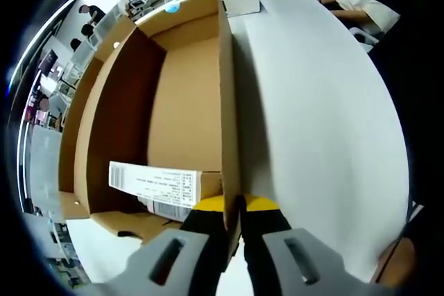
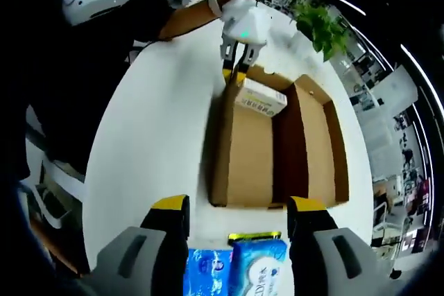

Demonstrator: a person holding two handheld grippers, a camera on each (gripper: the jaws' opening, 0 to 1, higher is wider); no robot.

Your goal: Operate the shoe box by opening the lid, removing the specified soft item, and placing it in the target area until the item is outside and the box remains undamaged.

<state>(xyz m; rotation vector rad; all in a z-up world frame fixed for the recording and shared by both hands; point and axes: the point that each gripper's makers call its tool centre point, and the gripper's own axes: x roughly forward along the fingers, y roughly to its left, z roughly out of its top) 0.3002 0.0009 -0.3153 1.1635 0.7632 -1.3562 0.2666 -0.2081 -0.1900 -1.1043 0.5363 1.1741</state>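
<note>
An open cardboard shoe box [image 2: 253, 150] sits on a white table [image 2: 152, 129], its lid [image 2: 316, 140] folded back flat beside it. In the left gripper view, the left gripper [image 1: 234, 206] has its yellow-tipped jaws closed on the box's near side wall [image 1: 227, 95], one jaw inside and one outside. A small white carton with a printed label [image 1: 163, 186] lies inside the box at that end. In the right gripper view, the right gripper [image 2: 239, 213] hovers with jaws spread wide and holding nothing, just short of the box's opposite end. Two blue soft packs [image 2: 239, 268] lie on the table between its jaws. A leafy green plant [image 2: 320, 27] stands beyond the box
</note>
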